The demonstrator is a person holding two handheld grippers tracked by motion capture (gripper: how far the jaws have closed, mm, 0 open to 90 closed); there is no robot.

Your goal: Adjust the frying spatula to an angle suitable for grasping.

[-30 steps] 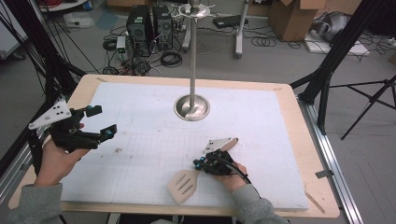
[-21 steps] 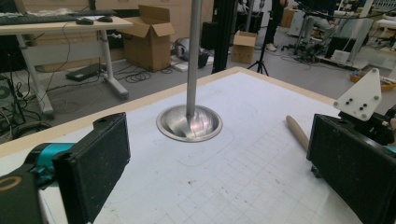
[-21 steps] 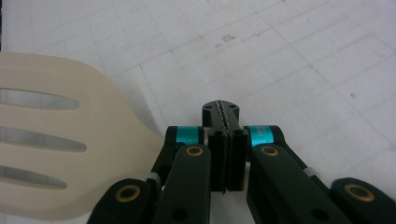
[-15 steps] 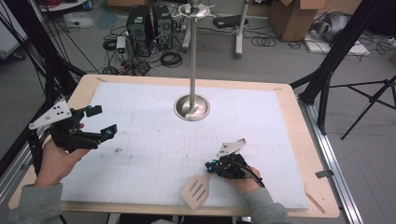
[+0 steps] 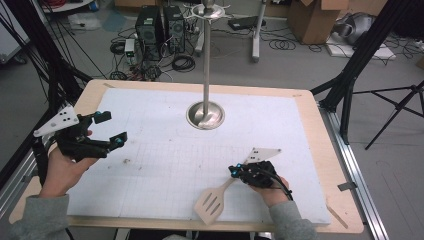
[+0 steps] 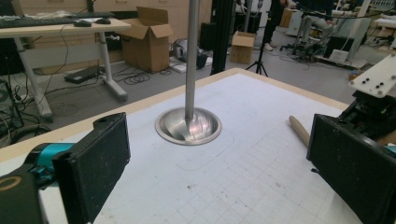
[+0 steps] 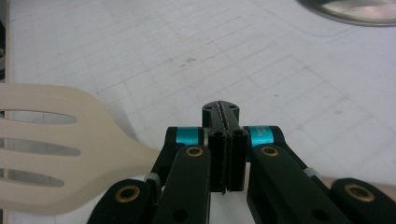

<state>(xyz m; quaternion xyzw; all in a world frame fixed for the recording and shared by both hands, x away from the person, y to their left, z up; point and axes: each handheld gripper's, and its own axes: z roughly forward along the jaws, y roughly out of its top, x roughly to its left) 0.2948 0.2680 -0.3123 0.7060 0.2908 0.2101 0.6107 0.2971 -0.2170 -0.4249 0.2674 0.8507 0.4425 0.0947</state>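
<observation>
The right tongs (image 5: 234,171) are clamped together on the handle of a pale wooden slotted spatula (image 5: 211,204), whose blade hangs out toward the near edge of the surface (image 5: 320,130), on the person's side of the metal stand (image 5: 205,114). In the right gripper view the two jaws meet with no gap, and the spatula's blade (image 7: 56,144) sticks out to one side beneath them. The left tongs (image 5: 111,129) stand wide apart and hold nothing, hovering well to the left of the stand; between their pads (image 6: 95,163) the left gripper view shows the stand's round base (image 6: 188,125) and pole. So the pickup looks done: the spatula is gripped. What seems left is carrying it to the stand, whose top appears to bear hooks, and hanging it there, perhaps with the free tongs helping.
</observation>
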